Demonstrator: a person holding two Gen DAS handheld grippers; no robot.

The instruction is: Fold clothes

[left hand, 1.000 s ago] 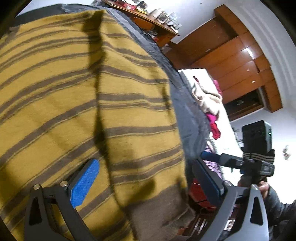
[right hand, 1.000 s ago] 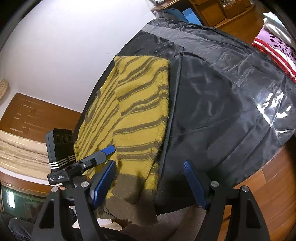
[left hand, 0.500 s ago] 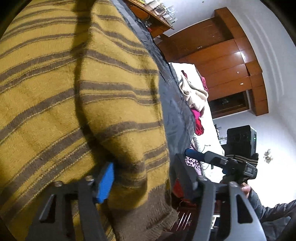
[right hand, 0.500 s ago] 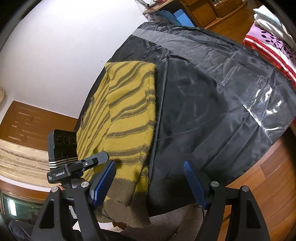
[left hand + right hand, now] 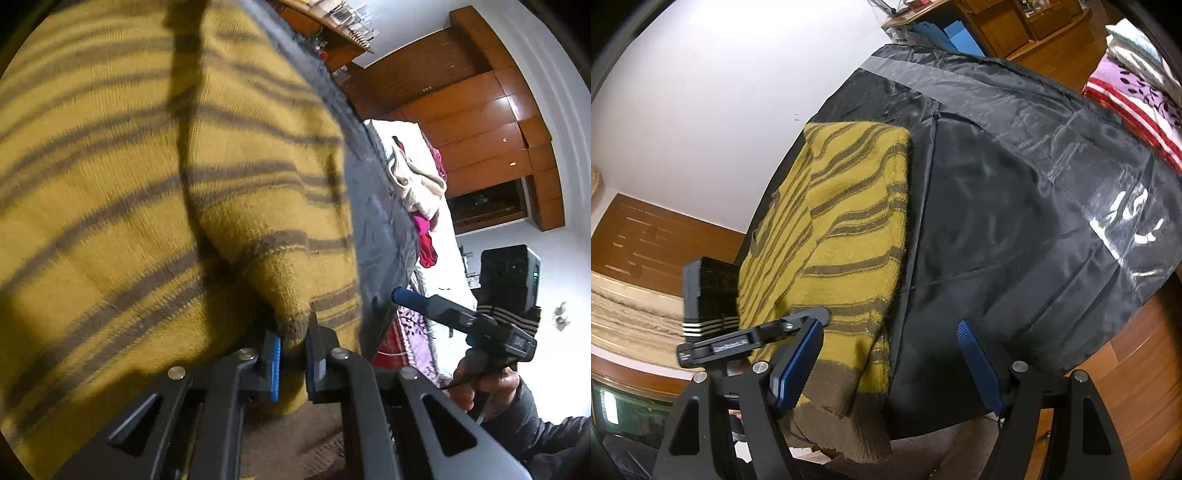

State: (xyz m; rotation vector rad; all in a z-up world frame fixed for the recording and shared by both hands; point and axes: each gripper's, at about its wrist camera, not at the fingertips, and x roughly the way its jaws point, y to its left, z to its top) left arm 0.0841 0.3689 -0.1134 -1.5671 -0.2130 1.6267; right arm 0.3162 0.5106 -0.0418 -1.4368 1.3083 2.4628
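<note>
Black cover (image 5: 1015, 206), left hand-held gripper (image 5: 293, 354) now pinching sweater (image 5: 147, 184)

sweater (image 5: 155, 206) motion-blurred and cropped in left wrist view, pinched fold hidden between left tool (image 5: 293, 354) pads

One striped sweater (image 5: 849, 236), one black cover (image 5: 1015, 221), two tools.

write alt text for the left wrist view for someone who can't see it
The left gripper is shut on a pinched ridge of the mustard-yellow knitted sweater with brown stripes, which fills most of the frame over a black fabric table cover. At right, the right gripper hangs open in front of wooden wardrobes.
</note>
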